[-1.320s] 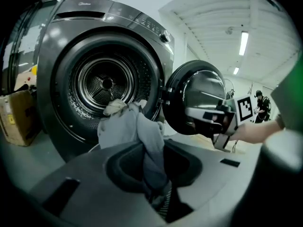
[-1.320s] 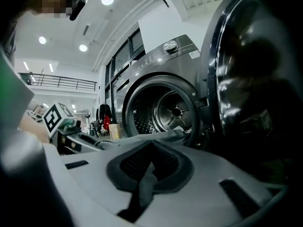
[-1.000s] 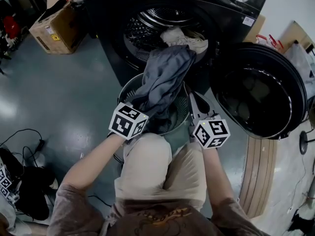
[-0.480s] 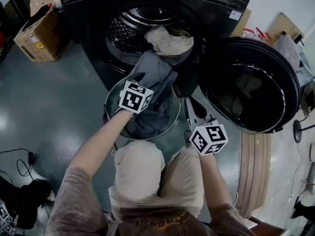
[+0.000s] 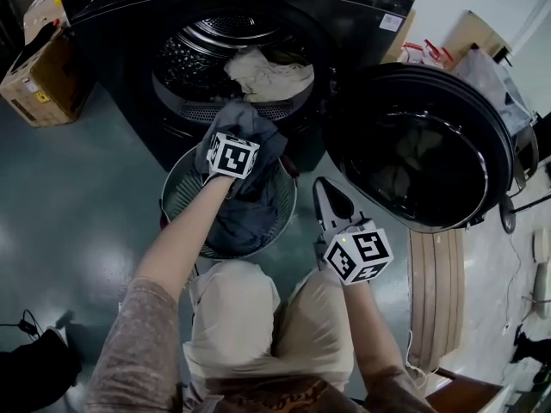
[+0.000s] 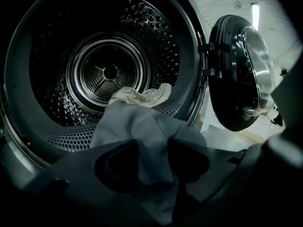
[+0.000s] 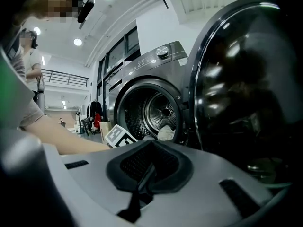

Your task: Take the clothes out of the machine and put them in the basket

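Note:
A grey garment point(image 5: 250, 200) hangs from the washing machine's mouth down into the round wire basket point(image 5: 176, 179) in front of it. My left gripper point(image 5: 237, 127) reaches over the basket to the drum's lip. Its jaws have just been closing, and the grey garment point(image 6: 137, 126) fills the gap between the pads of the left gripper point(image 6: 152, 152). A cream cloth point(image 5: 269, 74) lies inside the drum point(image 6: 109, 72), just behind the grey one. My right gripper point(image 5: 322, 189) hovers to the right of the basket, shut and empty, its pads point(image 7: 147, 167) meeting.
The machine's round door point(image 5: 422, 144) stands wide open at the right, close beside the right gripper. A cardboard box point(image 5: 39, 80) sits on the floor at the left. My knees are just behind the basket. Another person stands far off in the right gripper view.
My left gripper has moved from the basket's near rim forward to the machine's mouth. The grey garment has sunk further into the basket. The right gripper has hardly moved.

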`<action>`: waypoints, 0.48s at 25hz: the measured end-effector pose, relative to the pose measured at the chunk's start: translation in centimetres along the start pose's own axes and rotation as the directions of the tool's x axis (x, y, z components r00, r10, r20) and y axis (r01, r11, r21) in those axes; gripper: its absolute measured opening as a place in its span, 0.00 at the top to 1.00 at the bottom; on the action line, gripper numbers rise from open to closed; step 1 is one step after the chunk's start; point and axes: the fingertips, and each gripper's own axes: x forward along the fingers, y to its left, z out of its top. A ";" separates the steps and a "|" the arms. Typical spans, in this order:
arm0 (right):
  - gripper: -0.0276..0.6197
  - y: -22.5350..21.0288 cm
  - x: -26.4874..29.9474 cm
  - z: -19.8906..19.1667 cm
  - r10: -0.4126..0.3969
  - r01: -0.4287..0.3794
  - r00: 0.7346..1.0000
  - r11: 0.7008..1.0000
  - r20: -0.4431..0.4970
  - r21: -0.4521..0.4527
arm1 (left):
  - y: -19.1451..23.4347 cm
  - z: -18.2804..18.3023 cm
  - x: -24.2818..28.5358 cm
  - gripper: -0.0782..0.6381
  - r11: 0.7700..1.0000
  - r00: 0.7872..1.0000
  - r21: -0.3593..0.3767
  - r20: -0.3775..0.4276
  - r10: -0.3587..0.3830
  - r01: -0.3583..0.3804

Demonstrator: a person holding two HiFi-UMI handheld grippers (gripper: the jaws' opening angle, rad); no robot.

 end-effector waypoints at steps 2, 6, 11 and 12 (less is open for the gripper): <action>0.96 -0.2 0.0 0.0 -0.004 0.004 1.000 1.000 -0.001 -0.003 | 0.5 0.0 -0.1 0.70 1.000 1.000 -0.004 0.007 0.008 -0.008; 0.96 -0.2 0.3 -0.5 -0.001 0.001 1.000 1.000 -0.003 0.002 | 0.0 -0.2 -2.6 0.83 0.998 0.998 -0.034 0.030 -0.046 0.047; 0.96 0.6 1.1 -0.9 0.033 -0.033 0.999 0.999 -0.002 0.003 | -1.8 -1.5 -8.0 0.83 0.994 0.993 -0.028 0.055 -0.102 0.104; 0.96 0.7 1.3 -0.9 0.041 -0.041 0.999 0.999 -0.001 0.005 | -2.3 -1.9 -9.0 0.83 0.993 0.992 -0.027 0.054 -0.115 0.117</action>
